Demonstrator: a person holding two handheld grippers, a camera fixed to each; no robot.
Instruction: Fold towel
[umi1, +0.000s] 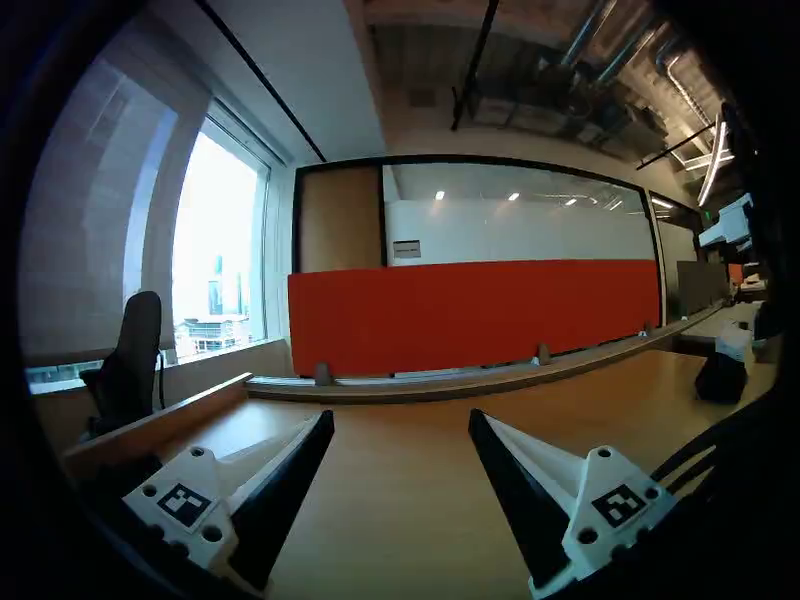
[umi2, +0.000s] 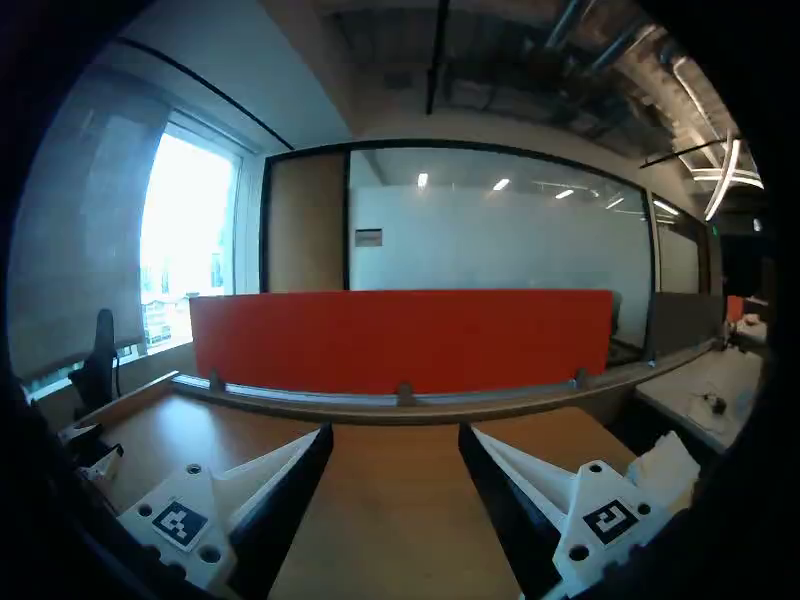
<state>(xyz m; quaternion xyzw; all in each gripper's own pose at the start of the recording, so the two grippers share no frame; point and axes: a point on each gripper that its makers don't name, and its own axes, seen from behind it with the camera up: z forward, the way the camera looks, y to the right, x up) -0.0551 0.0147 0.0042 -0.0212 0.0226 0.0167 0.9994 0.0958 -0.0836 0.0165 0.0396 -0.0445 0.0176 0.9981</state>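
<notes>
Jaws wide apart on both left gripper (umi1: 400, 415) and right gripper (umi2: 395, 430), nothing held, above the desk (umi2: 400, 520). A white crumpled cloth (umi2: 668, 462), probably the towel, lies at the desk's right edge. Folding looks unstarted; the next move is reaching over for a corner.

Towel (umi2: 668, 462), seen in the right gripper view: white, pale against the brown wood. State: bunched and crumpled, not spread flat, no neat fold lines visible. Its outline is irregular, with a raised peak toward the upper right and creased, shadowed ridges across the visible face. Position: at the far right of the wooden surface (umi2: 400, 510), close to that surface's right-hand edge. Its lower left portion is hidden behind the right tongs (umi2: 395, 430), which stand apart from it and do not grip it. Texture and weave are too small to tell.
</notes>
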